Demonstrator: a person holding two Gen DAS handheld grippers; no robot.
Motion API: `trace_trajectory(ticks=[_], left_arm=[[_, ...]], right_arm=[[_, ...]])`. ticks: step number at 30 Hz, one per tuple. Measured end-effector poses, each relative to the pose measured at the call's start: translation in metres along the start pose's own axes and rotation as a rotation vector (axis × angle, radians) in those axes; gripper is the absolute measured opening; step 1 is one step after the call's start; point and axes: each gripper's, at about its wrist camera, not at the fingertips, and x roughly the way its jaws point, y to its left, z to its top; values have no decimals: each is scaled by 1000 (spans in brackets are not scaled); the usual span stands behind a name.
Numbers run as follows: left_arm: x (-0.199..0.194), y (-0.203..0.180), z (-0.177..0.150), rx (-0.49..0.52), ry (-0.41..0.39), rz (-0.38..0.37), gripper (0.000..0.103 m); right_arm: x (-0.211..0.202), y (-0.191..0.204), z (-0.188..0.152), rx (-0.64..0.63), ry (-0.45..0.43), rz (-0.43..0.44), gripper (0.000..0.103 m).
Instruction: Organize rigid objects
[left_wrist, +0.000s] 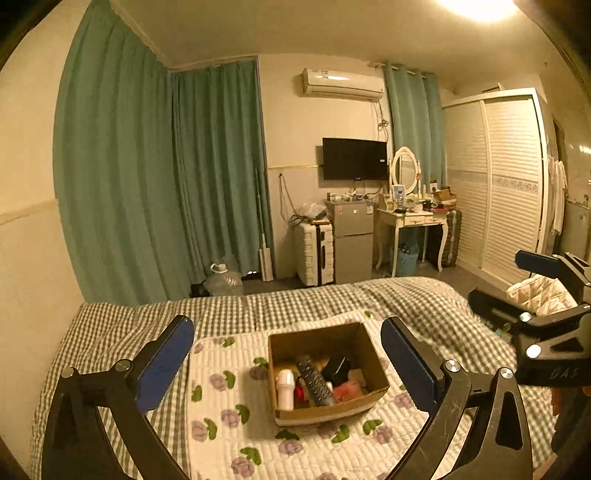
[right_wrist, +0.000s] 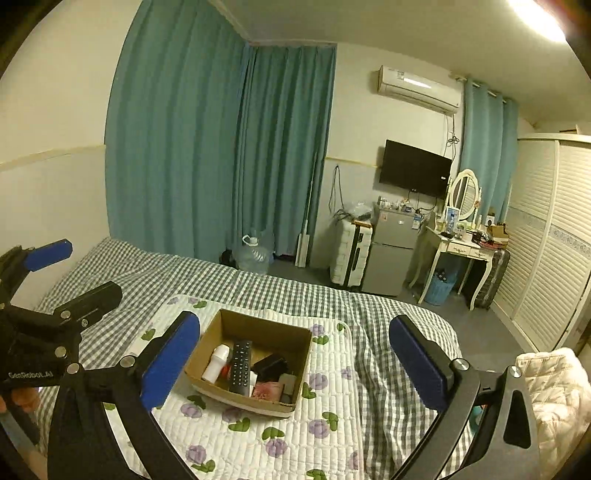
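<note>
An open cardboard box (left_wrist: 373, 363) (right_wrist: 208, 345) sits on a white floral quilted mat on the bed. Inside it lie a black remote control (left_wrist: 314, 380) (right_wrist: 241, 365), a white bottle (left_wrist: 285, 389) (right_wrist: 217, 363), a black boxy item (left_wrist: 337, 367) (right_wrist: 271, 365) and a pink packet (left_wrist: 347, 390) (right_wrist: 267, 390). My left gripper (left_wrist: 288, 354) hovers above and in front of the box, open and empty. My right gripper (right_wrist: 295, 354) hovers likewise, open and empty. Each gripper shows at the edge of the other's view: the right one in the left wrist view (left_wrist: 509, 280), the left one in the right wrist view (right_wrist: 79, 269).
The bed has a green checked cover (left_wrist: 295, 302) (right_wrist: 184, 273). A cream padded jacket (left_wrist: 543, 295) (right_wrist: 554, 391) lies at the right edge. Beyond the bed stand a water jug (left_wrist: 223, 280), suitcase, small fridge (left_wrist: 352, 240), dressing table and wardrobe.
</note>
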Motion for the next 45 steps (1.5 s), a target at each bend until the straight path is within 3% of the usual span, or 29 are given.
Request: trace_trajectory(ticks=[7, 11, 19, 22, 45], left_arm=[[5, 8, -57, -26, 3, 40, 103], [19, 7, -97, -50, 23, 47, 103], [55, -4, -150, -34, 82, 58, 103], [60, -7, -160, -29, 89, 60, 103], [63, 1, -160, -47, 117, 38, 103]], right_arm=[[4, 3, -44, 66, -40, 52, 103], [22, 6, -84, 128, -64, 7, 103], [80, 15, -158, 143, 63, 9, 103], [91, 16, -162, 148, 100, 0, 103], [87, 23, -166, 106, 87, 0, 103]])
